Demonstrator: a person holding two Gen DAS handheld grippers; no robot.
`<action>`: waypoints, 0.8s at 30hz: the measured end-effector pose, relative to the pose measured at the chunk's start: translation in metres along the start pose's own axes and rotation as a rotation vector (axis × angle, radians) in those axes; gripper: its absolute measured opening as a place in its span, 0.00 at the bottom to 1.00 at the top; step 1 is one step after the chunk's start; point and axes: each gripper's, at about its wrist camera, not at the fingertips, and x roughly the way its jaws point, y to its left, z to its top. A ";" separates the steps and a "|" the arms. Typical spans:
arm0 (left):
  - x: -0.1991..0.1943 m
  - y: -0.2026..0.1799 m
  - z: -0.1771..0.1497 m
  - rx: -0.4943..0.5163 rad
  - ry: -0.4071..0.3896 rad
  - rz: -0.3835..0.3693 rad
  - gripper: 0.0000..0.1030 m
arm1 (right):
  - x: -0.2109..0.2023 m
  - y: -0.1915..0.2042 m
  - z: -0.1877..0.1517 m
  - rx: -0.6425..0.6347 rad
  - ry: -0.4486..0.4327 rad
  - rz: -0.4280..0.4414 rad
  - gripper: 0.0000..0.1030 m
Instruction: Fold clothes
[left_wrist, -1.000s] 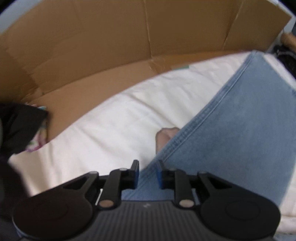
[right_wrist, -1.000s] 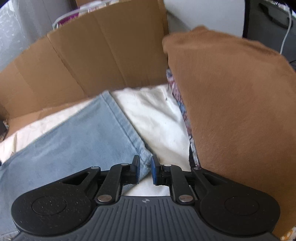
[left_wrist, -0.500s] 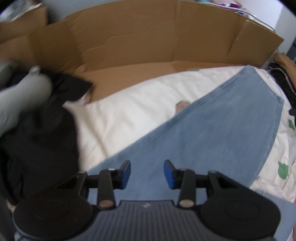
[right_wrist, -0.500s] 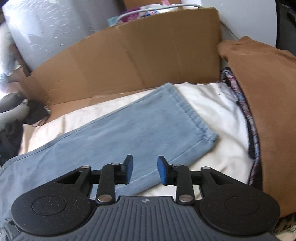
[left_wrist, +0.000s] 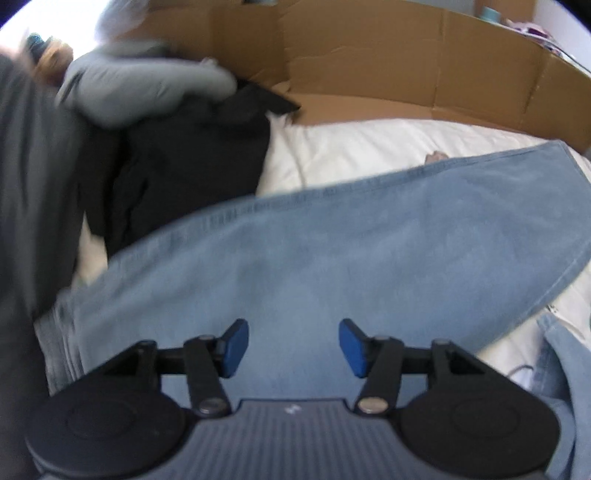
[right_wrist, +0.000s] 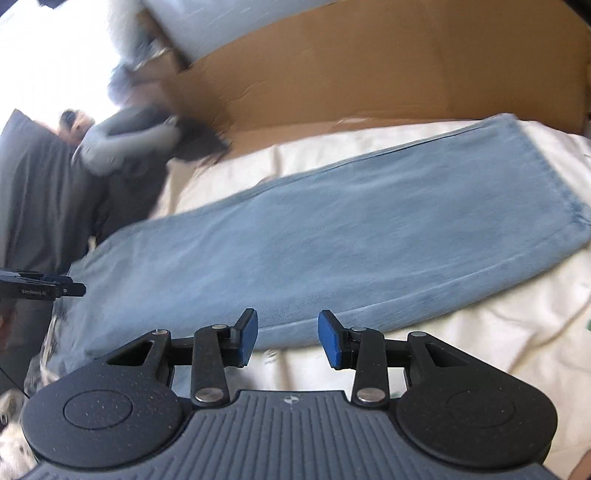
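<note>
- The left gripper (left_wrist: 293, 345) is hanging over the light blue jeans (left_wrist: 351, 258), its jaws spread wide and holding nothing.
- The right gripper (right_wrist: 287, 338) is hovering at the jeans' (right_wrist: 332, 236) near edge, jaws likewise parted and empty.
- The jeans are lying flat across a white sheet (right_wrist: 498, 332), the hem at 2 o'clock.
- A dark garment (left_wrist: 184, 162) and a grey one (left_wrist: 147, 85) at 10 o'clock are blurring together.
- Brown cardboard (left_wrist: 406, 66) is standing at 12 o'clock, cut off by the frame.
</note>
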 end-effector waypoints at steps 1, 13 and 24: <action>0.001 -0.002 -0.009 -0.011 0.017 0.013 0.56 | 0.003 0.006 -0.002 -0.014 0.011 0.019 0.42; 0.027 -0.015 -0.064 -0.102 0.046 0.197 0.56 | 0.030 0.082 -0.008 -0.194 0.074 0.229 0.42; 0.020 -0.015 -0.087 -0.098 0.055 0.127 0.62 | 0.089 0.118 -0.023 -0.281 0.245 0.154 0.42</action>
